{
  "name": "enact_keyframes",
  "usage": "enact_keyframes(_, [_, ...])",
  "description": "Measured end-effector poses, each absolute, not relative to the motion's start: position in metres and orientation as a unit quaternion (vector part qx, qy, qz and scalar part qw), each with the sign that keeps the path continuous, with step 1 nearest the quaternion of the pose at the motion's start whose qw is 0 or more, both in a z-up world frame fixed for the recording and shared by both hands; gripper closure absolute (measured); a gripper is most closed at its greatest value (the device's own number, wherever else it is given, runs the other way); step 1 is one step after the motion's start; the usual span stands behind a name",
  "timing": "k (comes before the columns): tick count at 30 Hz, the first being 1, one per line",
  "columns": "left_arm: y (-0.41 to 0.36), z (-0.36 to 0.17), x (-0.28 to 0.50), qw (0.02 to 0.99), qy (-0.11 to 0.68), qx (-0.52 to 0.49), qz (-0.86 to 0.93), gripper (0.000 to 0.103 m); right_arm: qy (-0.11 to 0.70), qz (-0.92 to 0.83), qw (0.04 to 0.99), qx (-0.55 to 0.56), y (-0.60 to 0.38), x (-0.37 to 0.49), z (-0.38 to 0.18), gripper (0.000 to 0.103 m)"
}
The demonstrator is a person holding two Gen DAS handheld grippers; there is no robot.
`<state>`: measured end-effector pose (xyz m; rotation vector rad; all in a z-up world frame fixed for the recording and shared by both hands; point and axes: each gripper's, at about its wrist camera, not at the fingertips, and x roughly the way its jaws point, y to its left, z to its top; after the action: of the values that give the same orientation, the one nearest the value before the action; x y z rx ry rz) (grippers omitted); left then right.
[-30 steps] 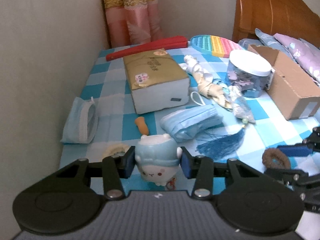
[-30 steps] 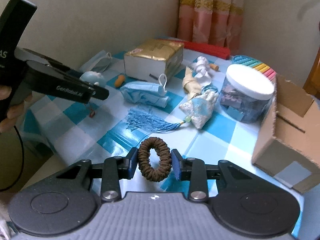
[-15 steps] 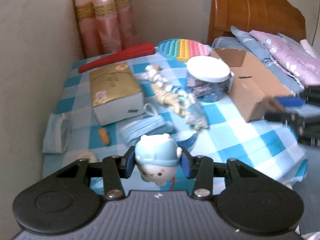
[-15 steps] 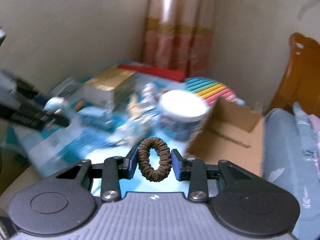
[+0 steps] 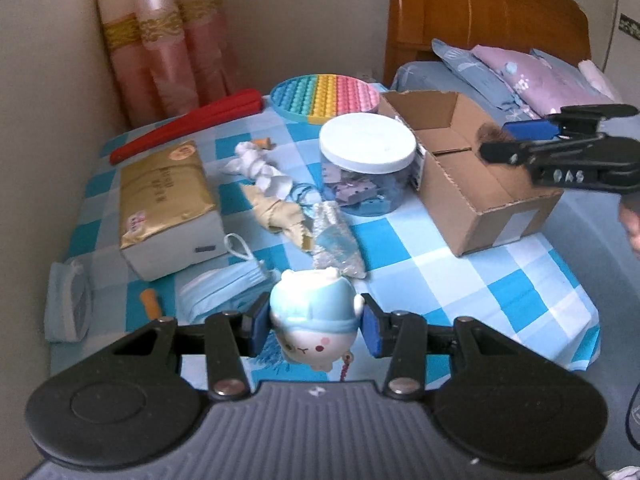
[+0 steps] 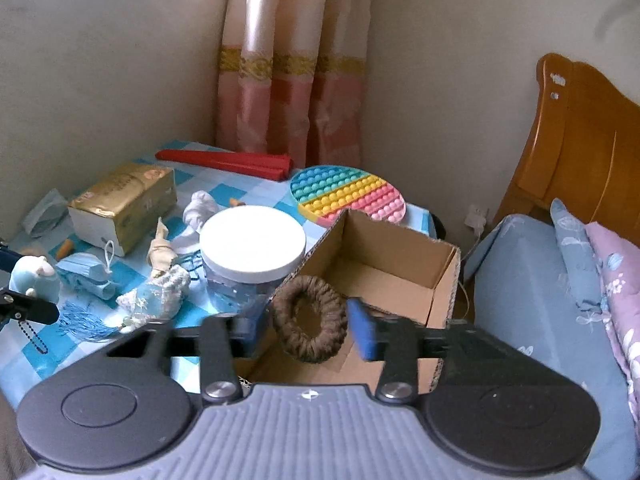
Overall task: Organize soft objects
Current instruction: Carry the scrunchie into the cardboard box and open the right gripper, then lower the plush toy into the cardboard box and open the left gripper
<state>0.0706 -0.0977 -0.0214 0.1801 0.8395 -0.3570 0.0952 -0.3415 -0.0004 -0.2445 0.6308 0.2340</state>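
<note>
Two grippers were up over the checked tablecloth [image 5: 460, 264]. L gripper [image 5: 314, 322] was clamped on the pale-blue plush toy [image 5: 314, 320], pads pressed on both sides, toy hanging above the near edge at 6 o'clock. R gripper [image 6: 308, 326] sat over the open cardboard box [image 6: 400, 256] at 3 o'clock; its jaws had just been opening, w/ the brown scrunchie [image 6: 309, 318] loose between them, clear of the right pad, above the box interior. White-lidded jar [image 5: 366, 144] stood just beside the box, toward 12. Face masks [image 5: 224, 292] lay at 9 o'clock of the toy.
</note>
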Motion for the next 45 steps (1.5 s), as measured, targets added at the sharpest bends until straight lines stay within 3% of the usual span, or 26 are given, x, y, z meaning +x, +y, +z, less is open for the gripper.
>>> enact_keyframes(1, [-0.101,-0.022,0.072,0.893,0.405,0.089,-0.175,0.058,0.307,0.114,0.938,-0.117,-0.342,0.094,-0.002,0.022])
enact_keyframes(2, [-0.103,-0.022,0.073,0.892,0.405,0.091,-0.177,0.058,0.301,0.119,0.939,-0.113,-0.342,0.090,-0.003,0.014])
enact_keyframes(8, [-0.115,-0.019,0.077,0.889,0.401,0.103,-0.196,0.058,0.301,0.127,0.940,-0.102,-0.338,0.066,0.001,0.000])
enact_keyframes(23, [-0.173,0.014,0.101,0.868,0.371,0.150,-0.293,0.058,0.362,0.135,0.921,-0.053,-0.322,0.010,-0.016,0.000])
enact_keyframes(36, [-0.266,0.018,0.171,0.847,0.371,0.161,-0.344,0.057,0.349,0.122,0.929,-0.017,-0.340,0.002,-0.012,0.000])
enact_keyframes(37, [-0.271,0.017,0.177,0.847,0.373,0.163,-0.342,0.055,0.349,0.123,0.929,-0.013,-0.341,0.003,-0.012,0.000])
enact_keyframes(40, [-0.281,0.010,0.192,0.849,0.371,0.160,-0.339,0.009,0.345,0.133,0.929,-0.008,-0.341,0.004,-0.012,0.000])
enact_keyframes(45, [-0.278,0.005,0.195,0.863,0.347,0.147,-0.335,0.008,0.349,0.141,0.926,-0.008,-0.338,0.007,-0.016,0.000])
